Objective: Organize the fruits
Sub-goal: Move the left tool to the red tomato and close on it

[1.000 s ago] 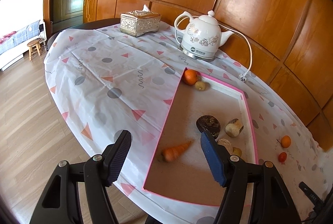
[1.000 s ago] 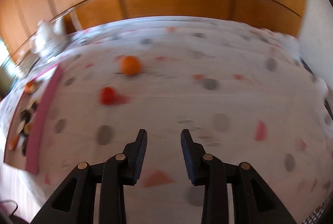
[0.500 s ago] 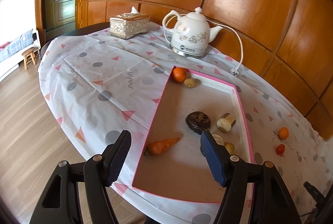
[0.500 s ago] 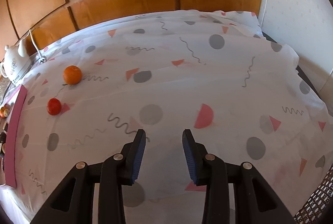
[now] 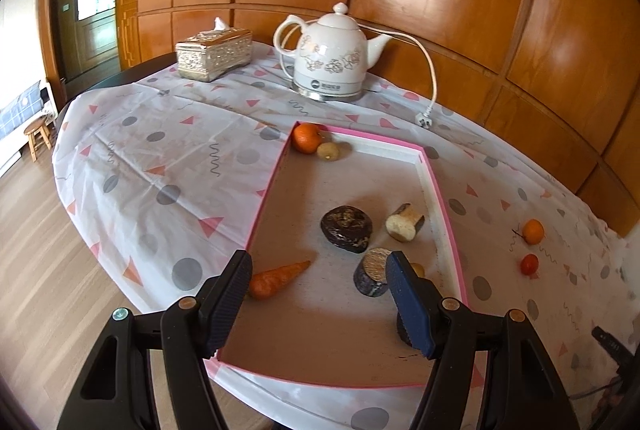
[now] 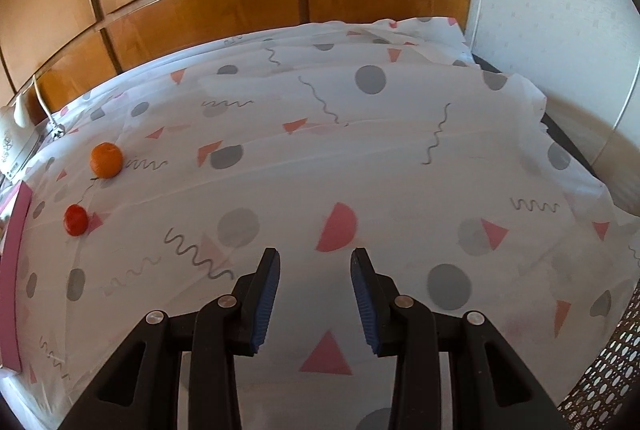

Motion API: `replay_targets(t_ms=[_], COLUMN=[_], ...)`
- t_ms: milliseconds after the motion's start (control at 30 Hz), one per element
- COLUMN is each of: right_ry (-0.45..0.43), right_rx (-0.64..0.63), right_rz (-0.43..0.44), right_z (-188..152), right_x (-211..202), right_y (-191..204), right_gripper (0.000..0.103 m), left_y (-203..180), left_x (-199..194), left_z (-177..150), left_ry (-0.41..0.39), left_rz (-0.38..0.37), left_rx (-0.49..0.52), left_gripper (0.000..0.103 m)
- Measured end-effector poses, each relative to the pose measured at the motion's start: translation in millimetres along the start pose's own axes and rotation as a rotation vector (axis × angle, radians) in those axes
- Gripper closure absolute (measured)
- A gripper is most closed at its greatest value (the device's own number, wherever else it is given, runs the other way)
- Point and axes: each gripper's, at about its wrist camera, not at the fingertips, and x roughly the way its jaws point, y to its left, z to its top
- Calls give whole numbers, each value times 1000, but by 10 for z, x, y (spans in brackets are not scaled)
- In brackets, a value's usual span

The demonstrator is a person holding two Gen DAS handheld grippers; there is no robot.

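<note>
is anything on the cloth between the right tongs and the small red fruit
Nothing visible. Only bare patterned cloth lies between the open right tongs and the red fruit, off to the tongs' left. The orange sits beyond the fruit, not in the path.

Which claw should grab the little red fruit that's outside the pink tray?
Probably the right claw: open, empty, over the tablecloth where the red fruit lies. The left claw hangs above the pink tray.

Orange, tomato on tablecloth
</note>
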Motion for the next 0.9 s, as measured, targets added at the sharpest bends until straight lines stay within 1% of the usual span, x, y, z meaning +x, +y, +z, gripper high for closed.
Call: replay_targets(t_ms=[200, 467, 567, 733, 900], right_ry=[-1, -9, -13, -6, -9], right_rx=[9, 30, 30, 40, 58], right_rz=[-9, -27, -35, -32, -49], right_z=[13, 25, 28, 16, 14], right_x=[1, -4, 1, 34, 43], right_y=[-71, -171, -198, -241, -310], right_gripper=[66, 66, 66, 66, 66], left_y=[-179, -449, -605, -929, -1246], left_x=[34, 117, 144, 165, 252], left_z=[31, 69, 81, 61, 26], left_ry=[10, 44, 59, 76, 125], left_rz=[-31, -99, -137, -202, -263], left_rx=[60, 113, 152, 250, 320], left_gripper=[33, 33, 33, 33, 33])
